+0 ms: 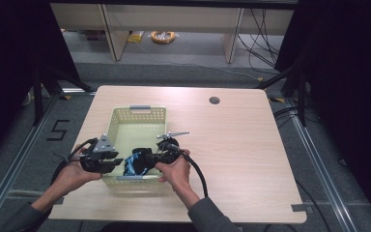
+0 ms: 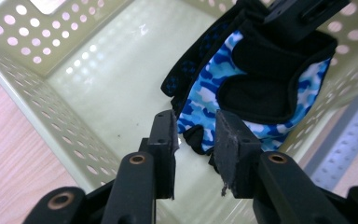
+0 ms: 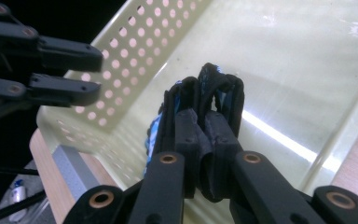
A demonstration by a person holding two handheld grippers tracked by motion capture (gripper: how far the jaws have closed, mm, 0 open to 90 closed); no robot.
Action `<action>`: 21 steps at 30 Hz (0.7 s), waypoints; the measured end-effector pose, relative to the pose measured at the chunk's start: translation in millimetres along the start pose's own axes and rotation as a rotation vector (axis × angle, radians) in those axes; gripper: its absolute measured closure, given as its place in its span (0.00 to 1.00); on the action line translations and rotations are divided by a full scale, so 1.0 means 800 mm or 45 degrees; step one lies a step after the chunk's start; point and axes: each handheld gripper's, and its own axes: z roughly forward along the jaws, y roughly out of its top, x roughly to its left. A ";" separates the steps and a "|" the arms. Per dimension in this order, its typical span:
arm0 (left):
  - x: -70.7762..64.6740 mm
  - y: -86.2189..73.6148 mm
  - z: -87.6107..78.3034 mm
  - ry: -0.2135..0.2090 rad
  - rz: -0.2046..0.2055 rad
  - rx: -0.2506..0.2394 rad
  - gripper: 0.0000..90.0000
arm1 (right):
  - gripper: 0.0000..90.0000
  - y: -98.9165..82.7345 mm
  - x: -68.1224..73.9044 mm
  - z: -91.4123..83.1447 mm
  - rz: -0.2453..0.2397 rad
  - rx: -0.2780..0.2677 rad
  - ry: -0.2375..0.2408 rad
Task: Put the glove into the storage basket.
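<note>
A glove (image 2: 261, 88), blue and black with a patchy pattern, is being held up inside the pale yellow basket (image 1: 137, 116), at its near end. It is being pinched by the right gripper (image 3: 204, 122), whose jaws are clenched on a fold of its black edge. The rest of the glove is hanging down past those jaws. The left gripper (image 2: 195, 133) is being held just in front of the glove's lower edge, with its jaws released and a gap between them. The basket is being carried by the wooden bench (image 1: 241, 145). The fold being pinched looks thin, so the glove could be dropped if it is tugged. It could also be snagged on the basket wall.
</note>
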 end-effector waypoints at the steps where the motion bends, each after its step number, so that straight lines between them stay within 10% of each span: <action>1: 0.000 0.000 -0.002 0.006 0.005 -0.016 0.74 | 0.95 0.000 0.001 -0.001 -0.004 0.004 -0.023; 21: -0.021 0.000 -0.013 -0.043 0.013 -0.044 0.65 | 0.91 -0.005 0.008 0.000 -0.114 0.126 -0.099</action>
